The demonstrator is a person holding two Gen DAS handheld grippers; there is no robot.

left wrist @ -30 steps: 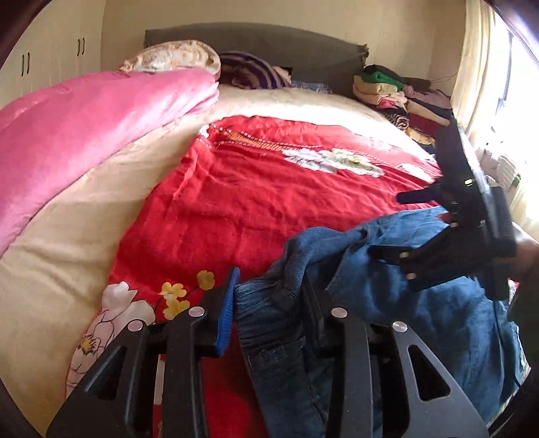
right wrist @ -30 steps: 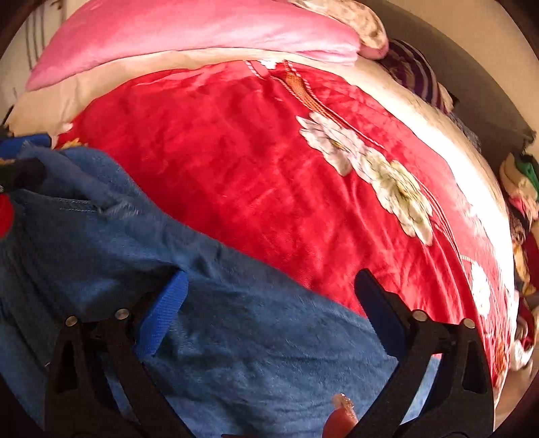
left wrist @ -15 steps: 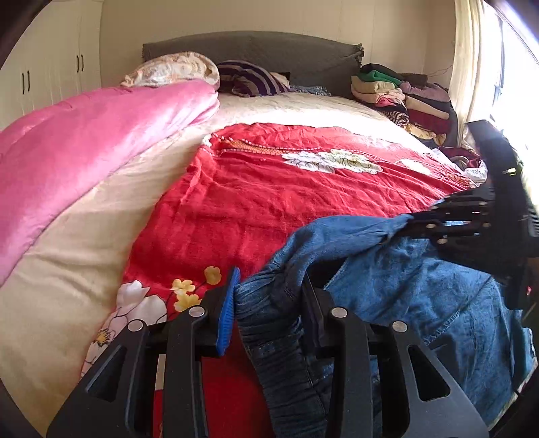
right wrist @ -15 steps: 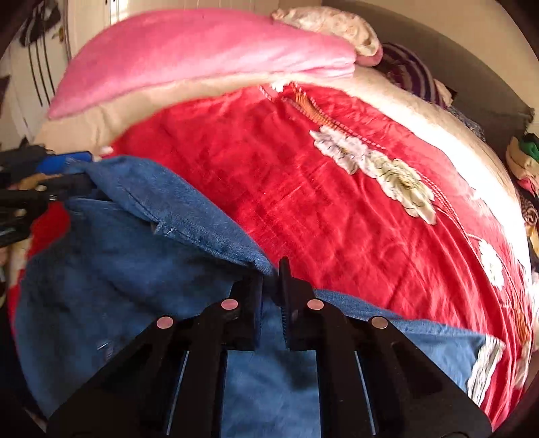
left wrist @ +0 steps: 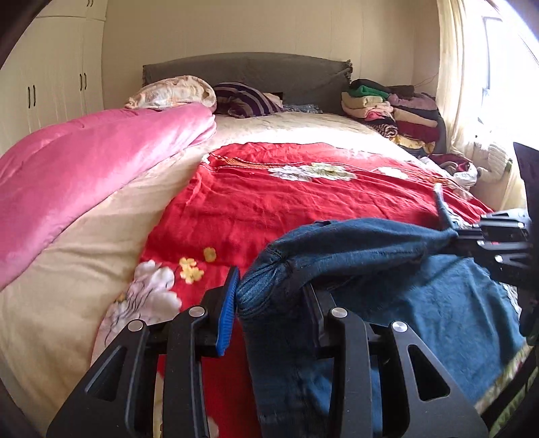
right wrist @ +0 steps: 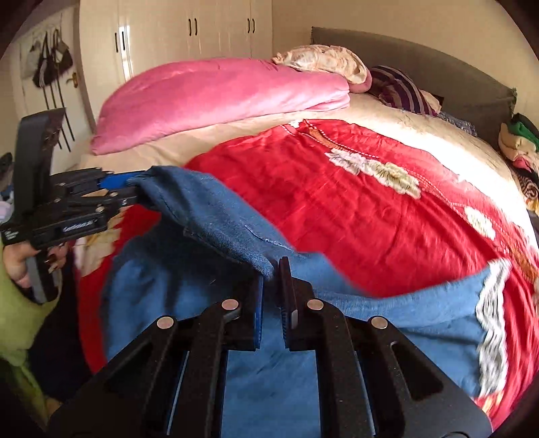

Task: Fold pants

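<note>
On a wide bed (left wrist: 101, 242) with a grey headboard, a red flowered blanket (left wrist: 269, 209) covers the near middle, with a rolled pink duvet (left wrist: 84, 168) along one side and a stack of folded clothes (left wrist: 387, 107) by the window. White wardrobes (right wrist: 188, 30) stand behind, seen from the right wrist camera.

The pants (left wrist: 421, 303), blue denim, lie at the near edge of the red blanket, partly lifted off it. One bunched edge is raised and stretched between the two tools, while the rest of the cloth sags to the blanket below.

The left gripper (left wrist: 269, 303) stands partly closed, its pads pressing a thick gathered roll of denim. The right gripper (right wrist: 271, 286) is closed almost to nothing, pinching a thin edge of the same raised band; its jaws have just closed on that cloth. A hand (right wrist: 23, 262) in a green sleeve holds the left tool's handle.

Judging by the layout, the fold is in an early stage: both grips are made and the edge is up, but no neat crease or flat stacked layer shows yet. Carrying the held edge over, laying it down and smoothing all seem to be left.

A small white label sits on the left tool's body in the right wrist view, too blurred to read. No other writing can be read.
</note>
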